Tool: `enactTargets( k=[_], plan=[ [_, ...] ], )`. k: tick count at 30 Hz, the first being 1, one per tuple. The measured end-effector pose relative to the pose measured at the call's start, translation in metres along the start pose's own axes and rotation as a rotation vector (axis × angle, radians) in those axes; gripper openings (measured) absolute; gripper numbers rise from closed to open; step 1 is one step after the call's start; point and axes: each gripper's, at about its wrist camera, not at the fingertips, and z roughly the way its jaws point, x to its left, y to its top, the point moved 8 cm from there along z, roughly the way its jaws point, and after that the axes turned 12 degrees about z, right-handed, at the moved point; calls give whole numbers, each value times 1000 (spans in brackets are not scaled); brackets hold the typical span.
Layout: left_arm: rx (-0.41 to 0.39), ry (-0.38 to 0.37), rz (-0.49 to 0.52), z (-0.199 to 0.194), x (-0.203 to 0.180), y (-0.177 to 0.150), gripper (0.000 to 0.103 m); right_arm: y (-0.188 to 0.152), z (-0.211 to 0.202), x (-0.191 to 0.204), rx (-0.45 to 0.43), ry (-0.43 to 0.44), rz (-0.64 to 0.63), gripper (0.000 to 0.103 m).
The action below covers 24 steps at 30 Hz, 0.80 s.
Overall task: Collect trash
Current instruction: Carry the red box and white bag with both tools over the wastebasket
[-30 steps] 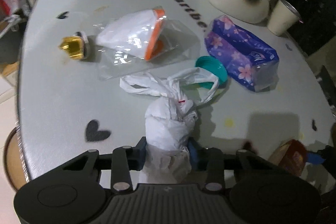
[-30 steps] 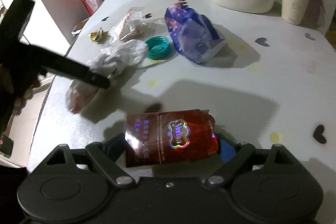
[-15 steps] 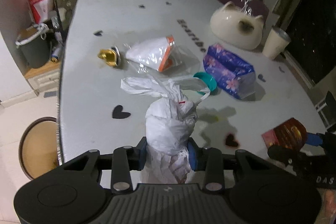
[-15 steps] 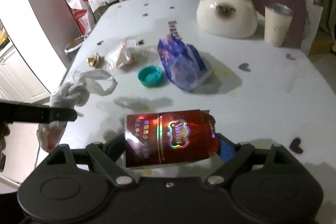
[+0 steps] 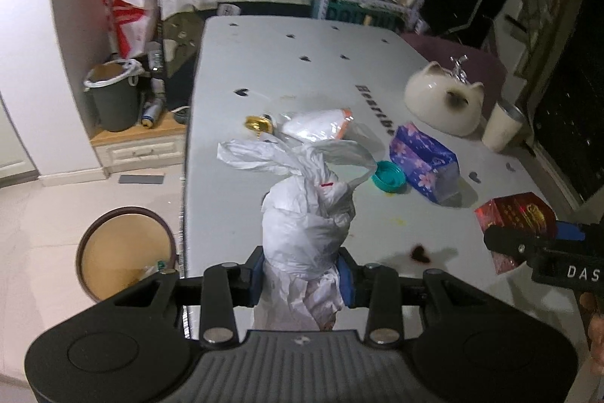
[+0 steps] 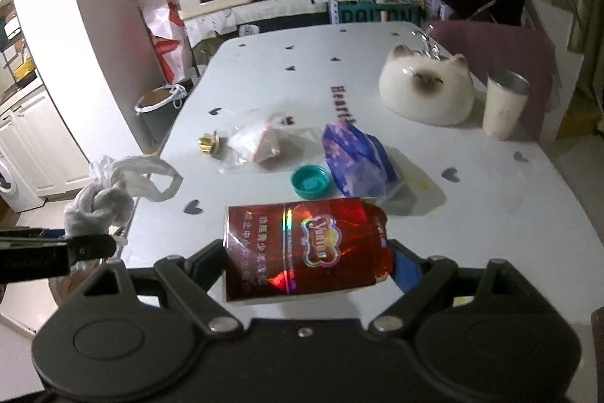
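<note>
My left gripper (image 5: 301, 276) is shut on a knotted white plastic bag (image 5: 307, 225), held above the near edge of the white table (image 5: 287, 63). My right gripper (image 6: 307, 261) is shut on a crushed red foil packet (image 6: 302, 248), lifted over the table's near side. On the table lie a teal cap (image 5: 389, 176), a purple flowered wrapper (image 5: 422, 157), a clear bag with white and orange inside (image 5: 321, 127) and a gold foil scrap (image 5: 256, 123). In the right wrist view the white plastic bag (image 6: 102, 203) hangs at the left.
A round brown bin (image 5: 124, 252) stands on the floor left of the table. A dark bin (image 5: 113, 97) sits further back. A cat-shaped ceramic piece (image 5: 441, 104) and a cream cup (image 5: 502, 127) stand at the table's right. Shelves and clutter fill the back.
Both grippers rose from the table with their loads. The left one drew back toward the table's near left edge, bringing the floor and the brown bin into view.
</note>
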Motion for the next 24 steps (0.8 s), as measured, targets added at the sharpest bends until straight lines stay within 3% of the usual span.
enactTargets(
  k=[12, 24],
  plan=[
    [-69, 51, -56, -48, 53, -5, 40, -1, -18, 68, -32, 32, -62, 90],
    [-56, 18, -98, -47, 150, -17, 40, -14, 6, 157, -13, 36, -54, 90]
  ],
)
